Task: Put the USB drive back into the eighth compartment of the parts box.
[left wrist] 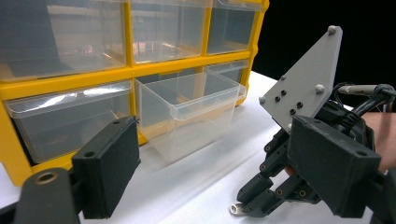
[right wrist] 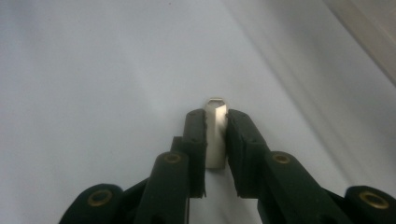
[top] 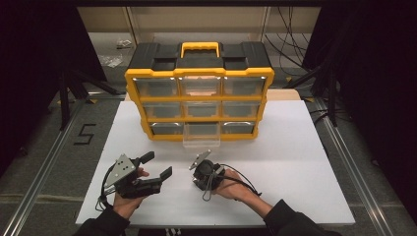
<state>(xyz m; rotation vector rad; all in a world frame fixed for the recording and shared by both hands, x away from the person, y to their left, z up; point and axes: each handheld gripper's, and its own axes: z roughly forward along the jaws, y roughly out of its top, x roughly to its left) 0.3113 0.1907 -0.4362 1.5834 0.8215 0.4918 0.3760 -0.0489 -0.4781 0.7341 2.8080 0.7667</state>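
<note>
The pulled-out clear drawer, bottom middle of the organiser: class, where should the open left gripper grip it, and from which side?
Grip the drawer's front wall just under its rim, coming from above on the person's side. That wall juts clear of the organiser, and the left gripper is open wide enough to straddle it.

White tabletop [top: 295,162] on grey carpeted floor [top: 54,152]. Metal rails [top: 37,179] flanking both sides. Black "5" marking [top: 84,133] at left. Black drapes [top: 29,54], tripod legs [top: 74,88], cables [top: 290,44] behind. Dim light.
</note>
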